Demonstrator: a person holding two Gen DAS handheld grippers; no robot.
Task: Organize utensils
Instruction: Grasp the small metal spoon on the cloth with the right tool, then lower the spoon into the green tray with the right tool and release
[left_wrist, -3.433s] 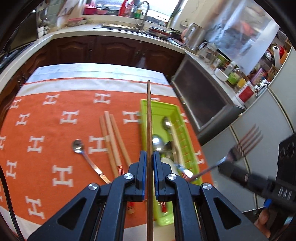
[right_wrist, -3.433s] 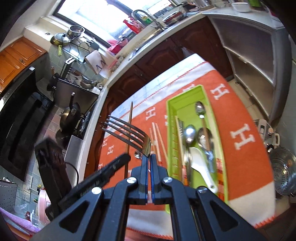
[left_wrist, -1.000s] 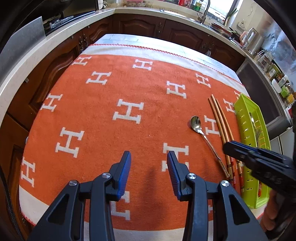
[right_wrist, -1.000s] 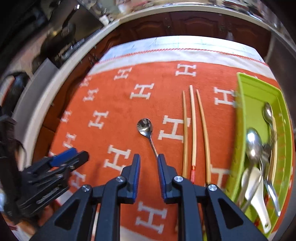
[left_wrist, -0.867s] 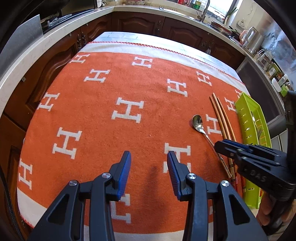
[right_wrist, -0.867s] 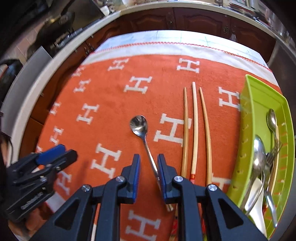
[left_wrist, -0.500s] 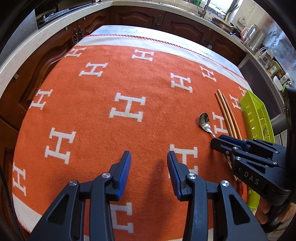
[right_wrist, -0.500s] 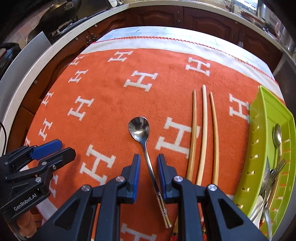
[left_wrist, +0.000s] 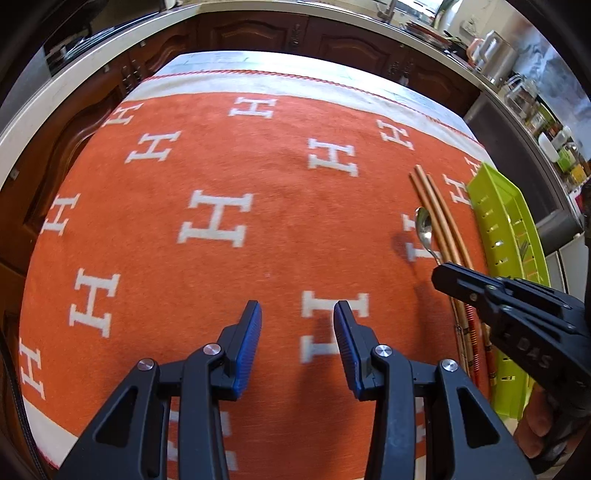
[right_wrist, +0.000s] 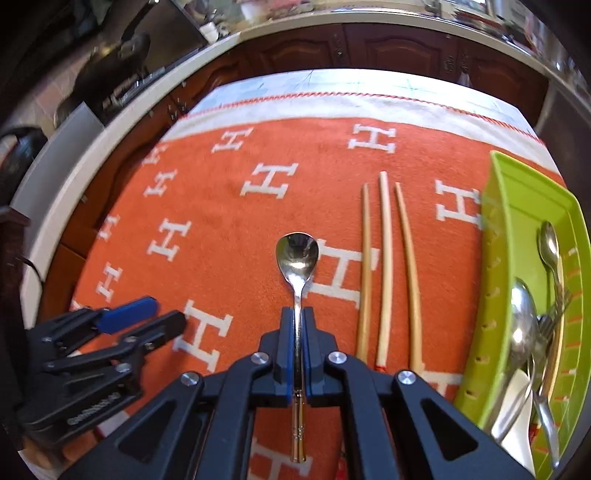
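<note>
Fingers of the right gripper pinch the spoon handle on the orange cloth, beside three chopsticks near the green tray at the cloth's right edge. Left gripper hovers spread, holding nothing.

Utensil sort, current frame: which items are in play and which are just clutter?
In play:
- spoon, right gripper jaws shut on its handle
- three chopsticks on the cloth
- green tray, already holding spoons and a fork
- left gripper, open, empty

Clutter:
- orange H-pattern cloth
- kettle and countertop jars
</note>
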